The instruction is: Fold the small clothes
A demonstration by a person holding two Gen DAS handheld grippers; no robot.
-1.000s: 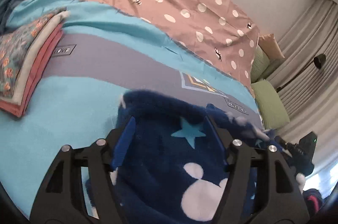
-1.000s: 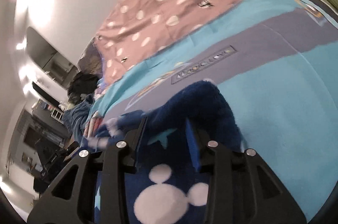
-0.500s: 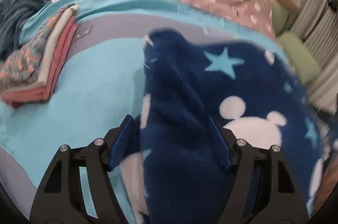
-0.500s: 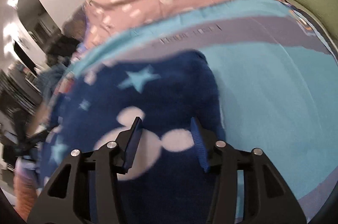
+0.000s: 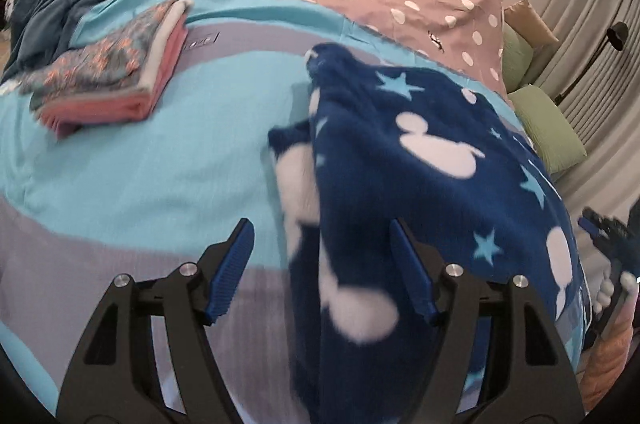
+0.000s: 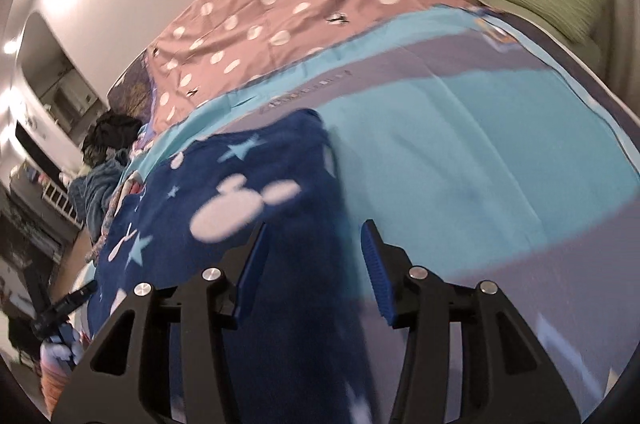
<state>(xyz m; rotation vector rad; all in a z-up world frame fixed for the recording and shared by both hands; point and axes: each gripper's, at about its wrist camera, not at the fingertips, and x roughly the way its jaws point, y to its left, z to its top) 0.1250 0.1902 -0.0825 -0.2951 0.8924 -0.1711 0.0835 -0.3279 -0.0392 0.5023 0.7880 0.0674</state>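
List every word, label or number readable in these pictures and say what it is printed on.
None can be read.
Small dark text box on the grey band of the blue bedsheet, beside the stack of folded clothes: some marks show at, too small to read.
Long line of lettering on the same grey band in the right wrist view: blurred, unreadable.
The navy fleece garment carries only stars and mouse-head shapes, no text.

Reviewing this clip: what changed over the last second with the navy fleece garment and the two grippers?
The navy fleece garment went from bunched up close to both cameras to spread out flat across the blue bedspread. Both the left gripper and the right gripper now stand open, with the fabric lying loose between the fingers. The folded stack stayed put.
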